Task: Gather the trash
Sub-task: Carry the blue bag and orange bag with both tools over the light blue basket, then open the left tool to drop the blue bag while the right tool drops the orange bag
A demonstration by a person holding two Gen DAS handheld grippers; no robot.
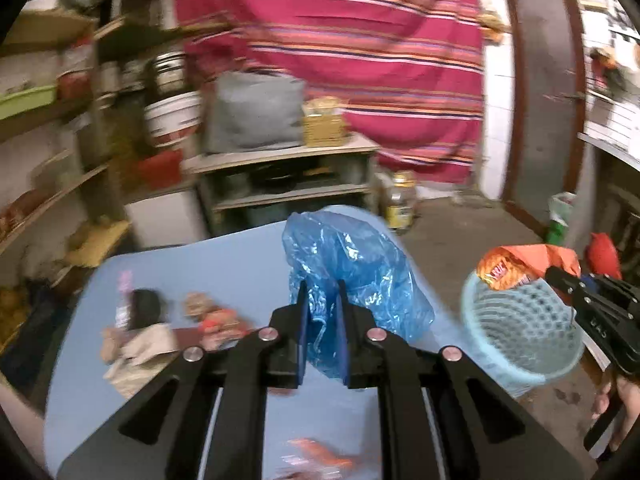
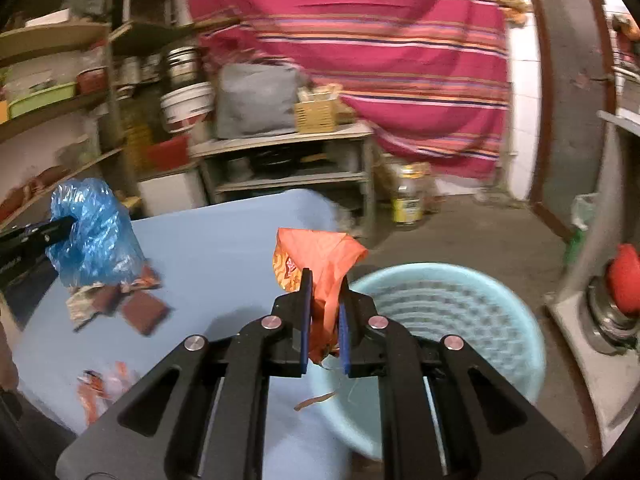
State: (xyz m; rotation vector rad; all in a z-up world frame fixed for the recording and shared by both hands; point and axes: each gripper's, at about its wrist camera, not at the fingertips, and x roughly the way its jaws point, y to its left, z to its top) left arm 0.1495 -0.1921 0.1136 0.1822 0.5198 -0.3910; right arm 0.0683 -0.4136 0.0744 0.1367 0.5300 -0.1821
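Observation:
My left gripper (image 1: pixel 322 285) is shut on a crumpled blue plastic bag (image 1: pixel 352 264), lifted above the blue table (image 1: pixel 200 272). In the right wrist view that same blue bag (image 2: pixel 96 232) hangs at the left on the left gripper (image 2: pixel 69 222). My right gripper (image 2: pixel 325 274) is shut on an orange snack wrapper (image 2: pixel 320 256), held over the near rim of the light-blue mesh basket (image 2: pixel 460 312). From the left wrist view the basket (image 1: pixel 520 332) stands at the right, with the orange wrapper (image 1: pixel 524 264) above it and the right gripper (image 1: pixel 554 274) reaching in.
Loose wrappers and paper scraps (image 1: pixel 152 328) lie on the table's left side; more wrappers (image 2: pixel 136 304) and orange scraps (image 2: pixel 100 388) show in the right wrist view. Shelves with pots (image 1: pixel 168 76), a low stand (image 1: pixel 288 172), a striped cloth (image 1: pixel 360 48) and a jar (image 2: pixel 408 200) stand behind.

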